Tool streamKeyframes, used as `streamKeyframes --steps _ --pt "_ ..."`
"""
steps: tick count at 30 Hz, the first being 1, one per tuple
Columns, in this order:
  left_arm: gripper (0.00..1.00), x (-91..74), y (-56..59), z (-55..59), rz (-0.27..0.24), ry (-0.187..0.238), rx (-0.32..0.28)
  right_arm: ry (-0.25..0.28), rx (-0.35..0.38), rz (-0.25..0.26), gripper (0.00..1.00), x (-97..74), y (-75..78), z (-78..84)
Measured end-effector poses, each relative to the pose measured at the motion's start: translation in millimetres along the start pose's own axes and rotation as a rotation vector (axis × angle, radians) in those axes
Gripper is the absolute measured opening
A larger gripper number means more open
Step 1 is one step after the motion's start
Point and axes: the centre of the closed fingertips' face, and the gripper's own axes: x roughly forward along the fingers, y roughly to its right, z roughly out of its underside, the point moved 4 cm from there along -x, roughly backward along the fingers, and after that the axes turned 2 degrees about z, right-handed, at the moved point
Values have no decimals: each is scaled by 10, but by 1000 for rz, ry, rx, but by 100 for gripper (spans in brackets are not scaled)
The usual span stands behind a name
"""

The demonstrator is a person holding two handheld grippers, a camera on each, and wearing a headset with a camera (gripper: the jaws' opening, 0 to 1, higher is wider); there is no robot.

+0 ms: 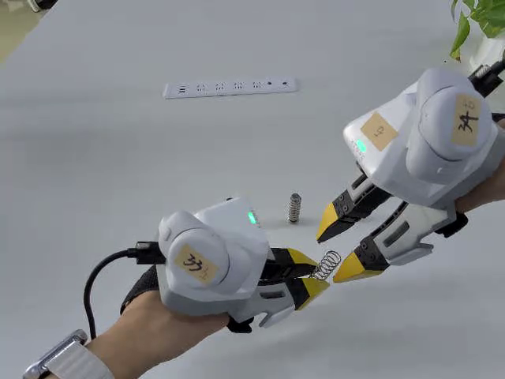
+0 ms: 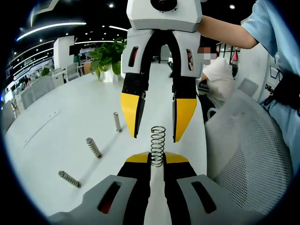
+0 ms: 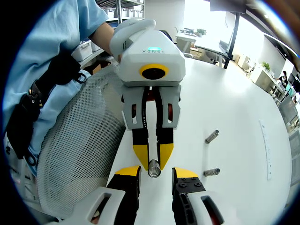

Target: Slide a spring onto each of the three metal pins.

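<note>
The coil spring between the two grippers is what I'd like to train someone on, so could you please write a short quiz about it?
1. Multiple choice: what grips the coil spring?
A. the left gripper
B. the right gripper
C. nothing grips it

2. True or false: the jaws of the right gripper stand open, one on each side of the coil spring.

3. Fill in: in the right gripper view, the number of pins that already carry a spring is ___.

Key: 1 A; 2 true; 3 two
</note>
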Motion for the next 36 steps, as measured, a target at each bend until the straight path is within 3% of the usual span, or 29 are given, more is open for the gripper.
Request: streamKeyframes --steps 17,36 --pt "6 -8 10 -62 -3 42 3 -17 -5 -48 10 44 -22 -17" --pt "6 11 47 -125 12 67 7 -57 -13 -79 7 36 -12 9"
